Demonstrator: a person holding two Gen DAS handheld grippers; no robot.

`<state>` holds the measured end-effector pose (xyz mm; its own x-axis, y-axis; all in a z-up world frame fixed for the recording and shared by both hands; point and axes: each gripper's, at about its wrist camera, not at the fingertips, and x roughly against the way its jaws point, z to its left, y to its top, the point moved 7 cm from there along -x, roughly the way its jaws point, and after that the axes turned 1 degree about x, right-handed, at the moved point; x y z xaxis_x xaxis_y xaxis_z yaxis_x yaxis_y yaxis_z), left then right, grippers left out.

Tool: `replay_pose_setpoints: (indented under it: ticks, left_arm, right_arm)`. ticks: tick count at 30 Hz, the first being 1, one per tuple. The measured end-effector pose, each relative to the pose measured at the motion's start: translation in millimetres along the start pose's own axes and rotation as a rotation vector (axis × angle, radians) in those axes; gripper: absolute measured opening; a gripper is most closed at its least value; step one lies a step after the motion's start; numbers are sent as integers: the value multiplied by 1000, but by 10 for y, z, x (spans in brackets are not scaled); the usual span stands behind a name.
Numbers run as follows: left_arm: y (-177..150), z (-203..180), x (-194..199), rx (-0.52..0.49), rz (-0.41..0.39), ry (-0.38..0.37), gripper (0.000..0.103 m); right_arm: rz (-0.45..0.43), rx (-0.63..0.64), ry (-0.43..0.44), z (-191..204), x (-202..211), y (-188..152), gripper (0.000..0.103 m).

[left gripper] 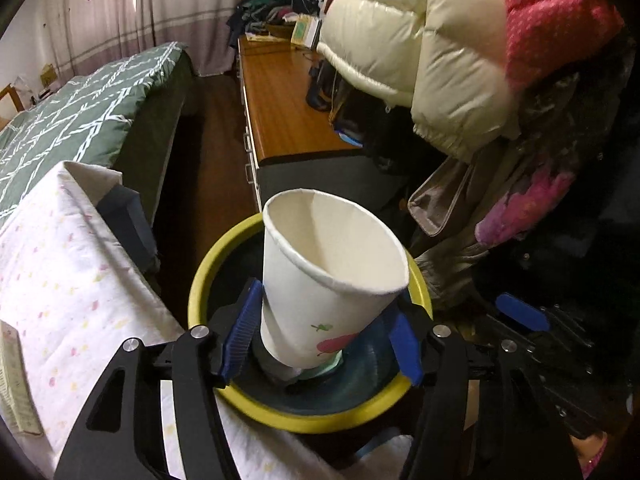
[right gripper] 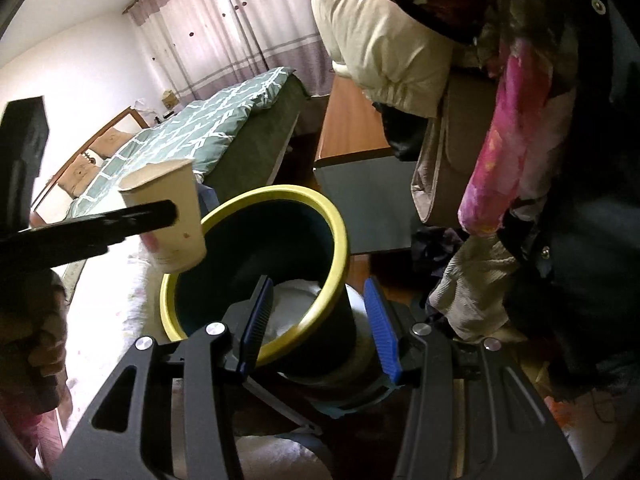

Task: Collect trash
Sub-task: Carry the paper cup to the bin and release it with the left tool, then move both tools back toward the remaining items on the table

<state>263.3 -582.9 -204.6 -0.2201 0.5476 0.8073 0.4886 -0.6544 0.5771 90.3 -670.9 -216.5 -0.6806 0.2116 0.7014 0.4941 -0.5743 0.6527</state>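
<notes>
At the left edge of the left wrist view a white dotted cloth covers a raised surface whose border runs down to the bin, touching its rim. Behind it lies the bed with a green patterned quilt, and a strip of dark wooden floor runs open between the bed and a long wooden cabinet.

In the middle, the left gripper hangs over the mouth of the waste bin, a dark tub with a yellow rim. The paper cup stands tilted between its blue pads; the left pad lies against the cup wall, while the right pad stands clear of it, so the jaws are apart and the cup sits loose. The cup's base is above the bin's interior, where pale crumpled trash already lies.

In the right wrist view, the right gripper straddles the near wall of the bin: one pad inside the rim, the other outside. Whether the pads press the wall cannot be told.

To the right, hanging coats crowd close to the bin, leaving little room on that side.
</notes>
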Motion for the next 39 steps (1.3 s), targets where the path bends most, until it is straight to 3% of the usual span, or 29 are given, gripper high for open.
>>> replay_pose_setpoints:
  ticks: [2,5,12,16,21,29,36,39]
  left_arm:
    - [0,6,-49,2,5,13,79]
    - [18,17,78,5,-11,11,79]
    - [-26,186,1161,46,-165,31,91]
    - [-284,387,1850,109,-269,64,94]
    - [-855,762,2544,241,-351,132,95]
    - [-2086,1450,3663,459,-500,389,98]
    - [-2936,1773,4089,604,-522,452,98]
    - [-3202,1851,4196,642,-533,460,98]
  right_arm:
    - [1,-1,-1,-7,4,-7,46]
    - [1,5,0,12,11,-10,46]
    - [0,39,25,197,74,-54,46]
    - [1,72,47,401,125,-96,48]
    - [9,147,92,779,202,-227,51]
    - [67,298,199,1598,247,-615,51]
    - [102,425,352,2371,461,-970,52]
    - [106,480,399,2652,552,-1077,58]
